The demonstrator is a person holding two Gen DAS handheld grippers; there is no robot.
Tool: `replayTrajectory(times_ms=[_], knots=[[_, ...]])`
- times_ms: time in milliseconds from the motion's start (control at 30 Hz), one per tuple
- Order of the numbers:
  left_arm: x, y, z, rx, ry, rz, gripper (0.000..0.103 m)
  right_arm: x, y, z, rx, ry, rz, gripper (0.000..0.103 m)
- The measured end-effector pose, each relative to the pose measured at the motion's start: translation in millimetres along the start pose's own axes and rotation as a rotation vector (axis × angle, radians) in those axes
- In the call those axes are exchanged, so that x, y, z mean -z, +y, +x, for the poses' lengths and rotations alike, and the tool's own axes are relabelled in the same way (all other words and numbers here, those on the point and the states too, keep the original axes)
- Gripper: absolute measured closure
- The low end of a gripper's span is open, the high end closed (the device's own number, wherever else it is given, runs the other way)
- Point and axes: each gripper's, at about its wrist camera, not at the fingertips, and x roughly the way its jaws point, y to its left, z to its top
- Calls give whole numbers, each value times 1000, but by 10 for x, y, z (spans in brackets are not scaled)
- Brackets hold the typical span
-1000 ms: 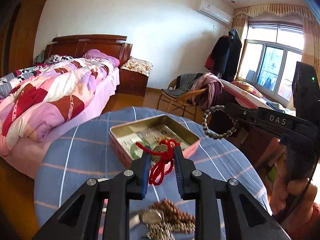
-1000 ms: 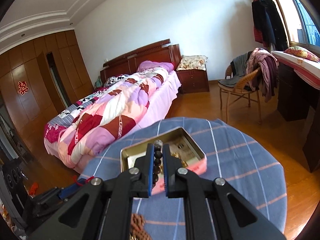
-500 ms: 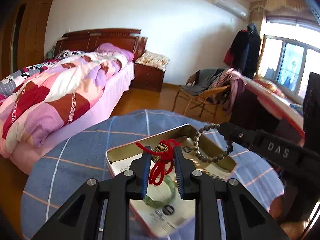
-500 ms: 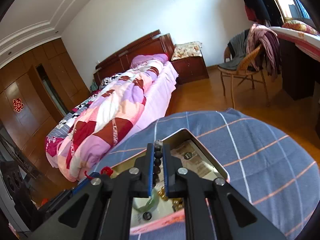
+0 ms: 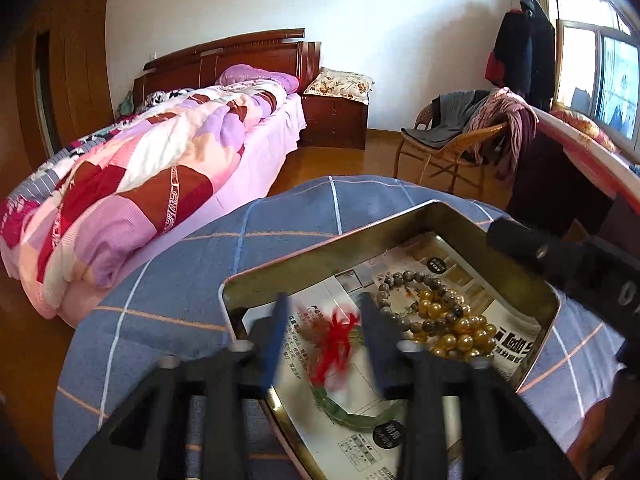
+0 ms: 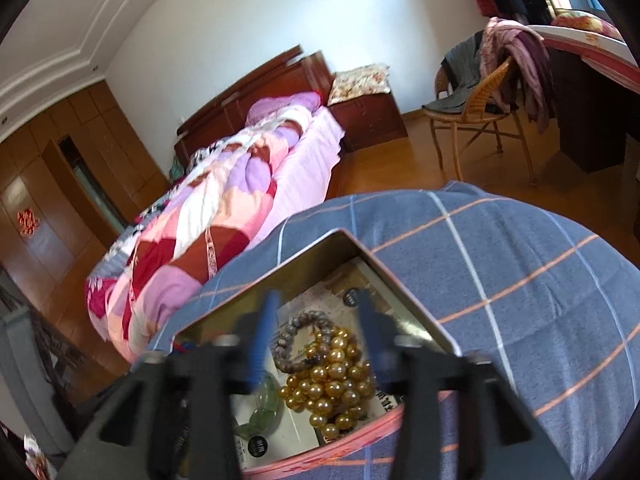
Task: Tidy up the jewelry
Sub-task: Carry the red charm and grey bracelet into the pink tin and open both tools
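A metal tin (image 5: 320, 248) lined with printed paper sits on the blue plaid tablecloth (image 5: 172, 280). My left gripper (image 5: 324, 324) hovers over the tin with its jaws opening. The red tassel charm (image 5: 336, 340) is a blur between them, and neither pad touches it. Below it lies a green bangle (image 5: 352, 416). My right gripper (image 6: 318, 320) is also over the tin (image 6: 340, 236), jaws opening. Under it, free of the pads, the grey bead bracelet (image 6: 296, 340) lies beside a heap of gold beads (image 6: 332, 380) and the green bangle (image 6: 260, 404).
A bed with a patchwork quilt (image 5: 140, 184) stands beyond the table on the left. A wooden nightstand (image 5: 334, 120) and a wicker chair (image 5: 452, 148) draped with clothes are behind. A dark desk (image 5: 560, 184) is at the right.
Both grippers came down over the tin and their jaws parted. The grey bracelet left the right jaws and now lies in the tin. The red tassel is loose between the left jaws.
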Motion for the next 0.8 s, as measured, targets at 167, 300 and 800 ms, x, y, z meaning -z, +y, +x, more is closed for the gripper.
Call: replayTrajectory(times_ms=[167, 300, 800], knots=[[-43, 9, -85, 4, -52, -12, 28, -25, 17, -47, 38, -32, -9, 48], [-55, 17, -25, -12, -34, -11, 28, -17, 16, -17, 49, -24, -11, 48], [-27, 46, -333, -35, -36, -18, 27, 112, 161, -451, 196, -111, -112, 14]])
